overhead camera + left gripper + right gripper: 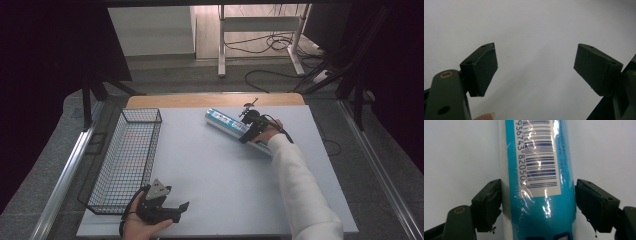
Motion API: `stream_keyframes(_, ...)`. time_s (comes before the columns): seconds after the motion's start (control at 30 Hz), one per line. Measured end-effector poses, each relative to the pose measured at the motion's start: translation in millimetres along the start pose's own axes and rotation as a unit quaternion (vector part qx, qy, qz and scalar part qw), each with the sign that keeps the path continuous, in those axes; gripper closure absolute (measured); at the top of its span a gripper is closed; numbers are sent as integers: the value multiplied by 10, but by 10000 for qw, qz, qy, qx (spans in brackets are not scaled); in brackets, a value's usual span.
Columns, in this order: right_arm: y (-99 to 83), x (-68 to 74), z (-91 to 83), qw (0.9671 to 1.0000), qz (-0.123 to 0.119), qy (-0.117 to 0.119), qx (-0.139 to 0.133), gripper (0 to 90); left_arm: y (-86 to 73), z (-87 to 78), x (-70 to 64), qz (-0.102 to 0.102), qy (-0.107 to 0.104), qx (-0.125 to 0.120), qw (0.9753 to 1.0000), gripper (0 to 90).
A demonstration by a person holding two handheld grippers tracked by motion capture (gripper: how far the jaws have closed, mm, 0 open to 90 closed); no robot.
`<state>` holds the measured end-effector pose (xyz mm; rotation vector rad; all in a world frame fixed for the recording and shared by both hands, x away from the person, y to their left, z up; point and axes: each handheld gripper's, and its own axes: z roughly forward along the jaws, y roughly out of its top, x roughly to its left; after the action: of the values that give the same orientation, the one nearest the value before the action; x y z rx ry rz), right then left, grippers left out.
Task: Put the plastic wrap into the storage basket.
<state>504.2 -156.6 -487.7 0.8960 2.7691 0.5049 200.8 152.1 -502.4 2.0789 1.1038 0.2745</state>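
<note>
A lab-like recording room: black curtains (50,45), loose floor cables (272,42), a bare work table (220,170).

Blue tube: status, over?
Right gripper jaws against both sides of blue tube, lying on table. Left gripper open, empty. Wire basket left, path clear.

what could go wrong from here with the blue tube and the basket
The right gripper straddles the blue tube near one end, over glossy wrap, so it may slip or tip when lifted. The wire basket is narrow, so the long tube could catch its rim. The left gripper rests open, too far to steady it.
</note>
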Motion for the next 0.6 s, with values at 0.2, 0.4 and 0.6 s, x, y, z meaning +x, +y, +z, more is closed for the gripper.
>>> stream_keyframes(0.2, -3, 0, 93, 9998, -46, 55, 196, 305, -8, -5, 13, -26, 3, -20, 10000, 192)
stream_keyframes(0.4, 39, 36, 93, 9992, -169, -62, 364, 322, -10, -1, 7, -4, 15, -29, 10000, 194)
stream_keyframes(0.6, 42, 41, 82, 9995, -36, 14, 327, 326, -12, -26, -5, 11, 30, -166, 9999, 200)
